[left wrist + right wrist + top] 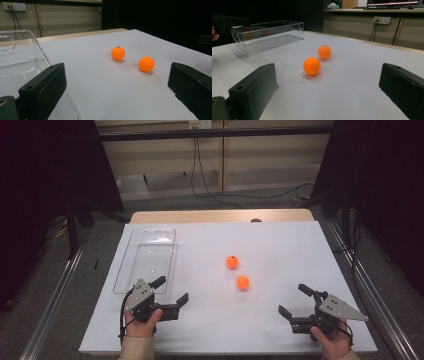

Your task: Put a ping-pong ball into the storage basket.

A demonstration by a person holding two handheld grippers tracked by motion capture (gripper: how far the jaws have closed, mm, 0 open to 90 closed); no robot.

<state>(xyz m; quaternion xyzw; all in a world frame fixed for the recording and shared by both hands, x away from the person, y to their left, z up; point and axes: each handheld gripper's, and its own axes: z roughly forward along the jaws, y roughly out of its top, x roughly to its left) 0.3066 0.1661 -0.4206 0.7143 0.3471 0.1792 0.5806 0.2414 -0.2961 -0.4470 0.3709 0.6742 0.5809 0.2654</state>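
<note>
1. Left tongs (171, 289): jaws spread wide, holding nothing, resting low at the near left of the counter (280, 245), just beside the near end of the clear bin (150, 236).
2. Right tongs (295, 299): jaws also wide apart, holding nothing, at the near right of the counter.
3. Near orange ball (243, 282): on the counter, between the two tongs and a bit further out, touched by neither.
4. Far orange ball (232, 262): just beyond the near one, close to it but apart.
5. Clear bin: along the left side of the counter, nothing in it.

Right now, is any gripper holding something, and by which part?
Nothing is held. Left gripper and right gripper are open, apart from both balls.
</note>
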